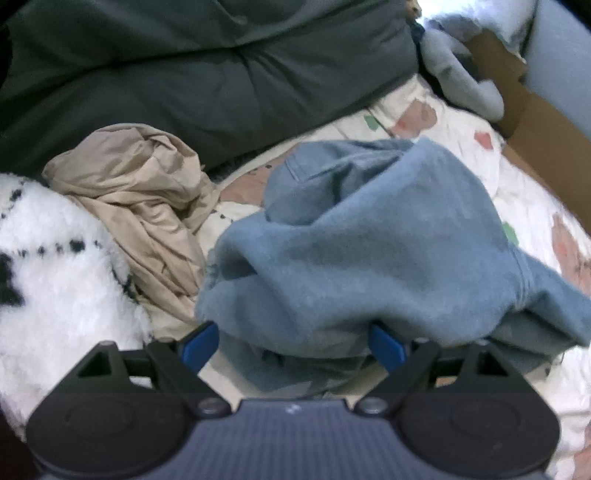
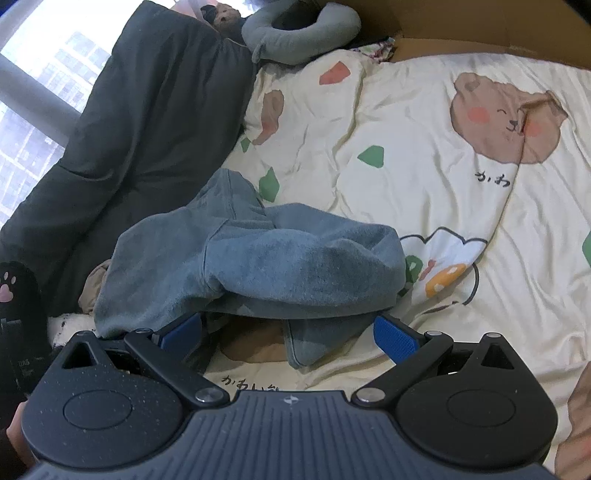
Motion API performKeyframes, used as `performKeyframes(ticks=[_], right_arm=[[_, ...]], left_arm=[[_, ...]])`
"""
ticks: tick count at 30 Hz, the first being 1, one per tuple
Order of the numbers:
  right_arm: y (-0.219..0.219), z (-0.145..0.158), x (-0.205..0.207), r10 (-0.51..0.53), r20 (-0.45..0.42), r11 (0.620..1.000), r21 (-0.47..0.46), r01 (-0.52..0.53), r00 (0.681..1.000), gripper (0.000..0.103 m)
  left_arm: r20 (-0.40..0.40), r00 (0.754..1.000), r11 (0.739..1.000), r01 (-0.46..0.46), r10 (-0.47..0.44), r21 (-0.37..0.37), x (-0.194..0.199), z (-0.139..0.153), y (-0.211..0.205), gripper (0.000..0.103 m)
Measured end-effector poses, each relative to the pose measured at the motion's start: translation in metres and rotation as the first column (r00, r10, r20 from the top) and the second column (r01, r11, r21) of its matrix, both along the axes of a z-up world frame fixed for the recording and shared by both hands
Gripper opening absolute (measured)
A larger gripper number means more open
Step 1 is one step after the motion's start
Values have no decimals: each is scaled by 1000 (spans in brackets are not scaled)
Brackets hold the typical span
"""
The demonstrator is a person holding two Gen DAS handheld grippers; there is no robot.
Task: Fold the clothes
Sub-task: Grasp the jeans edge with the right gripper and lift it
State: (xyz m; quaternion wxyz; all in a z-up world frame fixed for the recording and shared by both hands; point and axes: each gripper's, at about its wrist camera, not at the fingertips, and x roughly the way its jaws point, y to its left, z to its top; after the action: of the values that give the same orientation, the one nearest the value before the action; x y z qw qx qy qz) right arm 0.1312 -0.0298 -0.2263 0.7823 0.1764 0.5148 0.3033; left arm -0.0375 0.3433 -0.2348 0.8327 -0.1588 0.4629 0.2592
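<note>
A blue fleece garment lies crumpled in a heap on the cream bear-print sheet. My left gripper is open right at its near edge. The fleece sags between the blue pads and drapes over the right pad's tip, but neither pad presses on it. In the right wrist view the same garment lies just ahead of my right gripper, which is open wide. A loose fold hangs down between its pads, and the heap hides both pad tips.
A crumpled beige garment and a white fluffy item with black marks lie left of the fleece. A dark grey duvet runs along the far side, with a grey neck pillow and a cardboard box beyond. The bear-print sheet spreads out to the right.
</note>
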Motion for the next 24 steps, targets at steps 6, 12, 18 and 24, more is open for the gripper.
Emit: performKeyframes(ticks=[6, 12, 18, 24], right_arm=[[2, -2, -1, 10, 5, 1000, -10, -10, 1000, 102], [5, 6, 5, 23, 25, 1000, 0, -23, 999, 102], [5, 19, 10, 43, 48, 999, 6, -44, 998, 102], [16, 52, 20, 134, 104, 991, 10, -136, 986, 102]], left_arm=[[37, 992, 991, 116, -119, 61, 9, 1, 0, 74], [94, 987, 991, 131, -132, 18, 11, 5, 5, 8], [214, 954, 976, 218, -211, -10, 21, 43, -17, 4], [333, 889, 942, 336, -314, -11, 49, 87, -56, 3]])
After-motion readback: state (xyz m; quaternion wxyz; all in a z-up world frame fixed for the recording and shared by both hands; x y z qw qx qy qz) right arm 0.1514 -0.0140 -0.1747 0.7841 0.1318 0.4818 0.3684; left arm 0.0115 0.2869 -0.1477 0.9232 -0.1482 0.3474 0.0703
